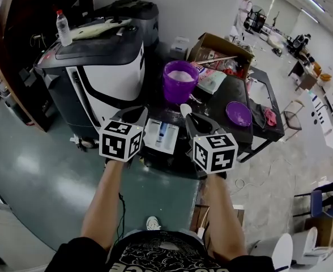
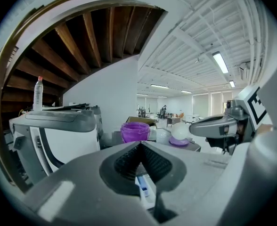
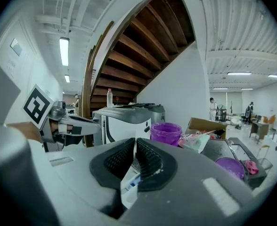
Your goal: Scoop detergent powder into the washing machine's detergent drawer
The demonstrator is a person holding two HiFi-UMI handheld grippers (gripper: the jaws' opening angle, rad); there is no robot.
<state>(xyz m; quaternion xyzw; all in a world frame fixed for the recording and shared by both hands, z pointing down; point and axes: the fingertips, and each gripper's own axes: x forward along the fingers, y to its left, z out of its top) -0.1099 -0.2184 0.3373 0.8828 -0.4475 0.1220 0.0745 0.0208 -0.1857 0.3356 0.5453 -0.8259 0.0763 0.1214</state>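
Big open workshop, grey floor, stair underside overhead, work going on at a black table (image 1: 222,98).

Right gripper (image 3: 134,142): jaws pinched on the thin white handle of the scoop (image 1: 185,109). The scoop bowl sits past the tips, up in the air between tub and drawer. From the left gripper view the bowl is just a white round shape, so I can't tell whether it's loaded or empty.

Left gripper (image 2: 141,148): jaws pressed together, nothing between them. It's parked just left of the drawer.

Drawer (image 1: 161,136): pulled open between the two grippers, white with a blue insert. No powder visible in it, though it's too small to be sure.

Tub (image 1: 179,83): purple, open, white powder inside, at the table's left end just beyond the scoop. Its lid (image 1: 238,113) lies off near the table's front edge.

My read on status: prep is done (lid off, drawer out, scoop in grip). The dump into the drawer looks not yet done, or at least not confirmed.

Writing: nothing legible. The gripper cubes carry only black-and-white square markers. The packets in the box (image 1: 212,43) at the table's far edge are printed, but I can't read them.
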